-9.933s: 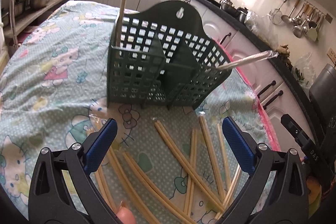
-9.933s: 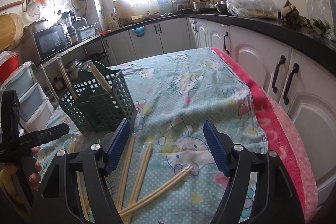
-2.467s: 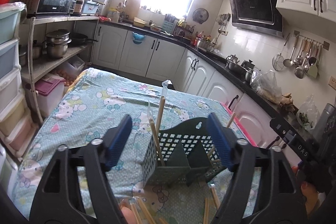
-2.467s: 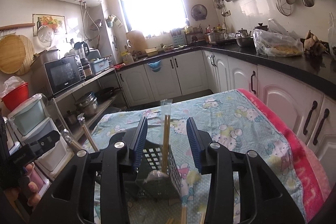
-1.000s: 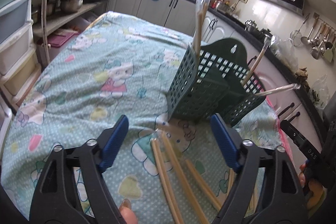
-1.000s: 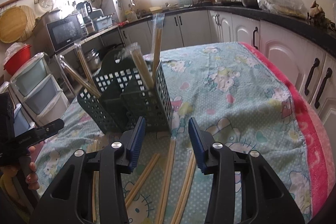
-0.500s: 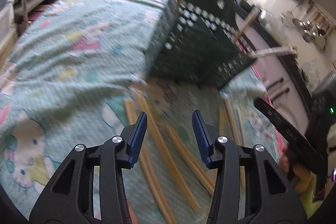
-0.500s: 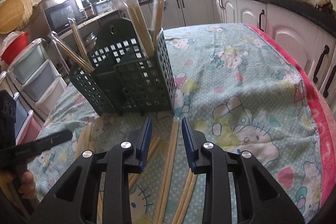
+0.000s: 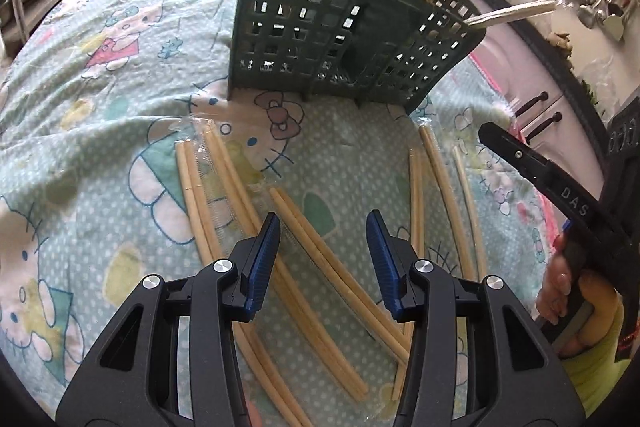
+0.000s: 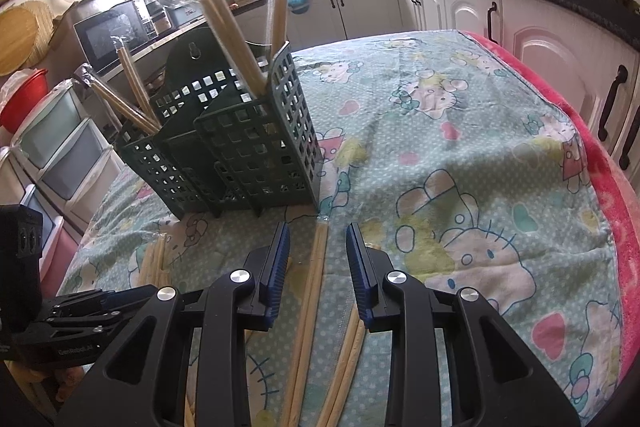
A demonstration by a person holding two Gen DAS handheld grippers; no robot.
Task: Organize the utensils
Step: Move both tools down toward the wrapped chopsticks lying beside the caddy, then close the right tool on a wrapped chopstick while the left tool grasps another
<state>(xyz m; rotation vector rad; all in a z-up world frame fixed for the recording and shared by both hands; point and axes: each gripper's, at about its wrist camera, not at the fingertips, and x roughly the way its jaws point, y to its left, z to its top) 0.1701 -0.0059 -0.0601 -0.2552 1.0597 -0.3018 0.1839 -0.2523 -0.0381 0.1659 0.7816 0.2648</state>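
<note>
On the surface, under a cartoon-print cloth, wrapped chopstick pairs lie scattered in front of a green caddy.

In the left wrist view, going left to right: two pairs lie side by side at the left. A middle pair runs between the fingertips of the left hand-held gripper. Its jaws stand apart around that pair with gaps on both sides, so it is released and grasps nothing. Further right, more chopsticks lie near the caddy's right corner. At the right edge a hand holds the other tool.

In the right wrist view, the caddy stands upright at the left, with chopsticks leaning out of its compartments. The right hand-held gripper straddles one pair lying on the cloth; its blue pads stand clear of it, released.
</note>
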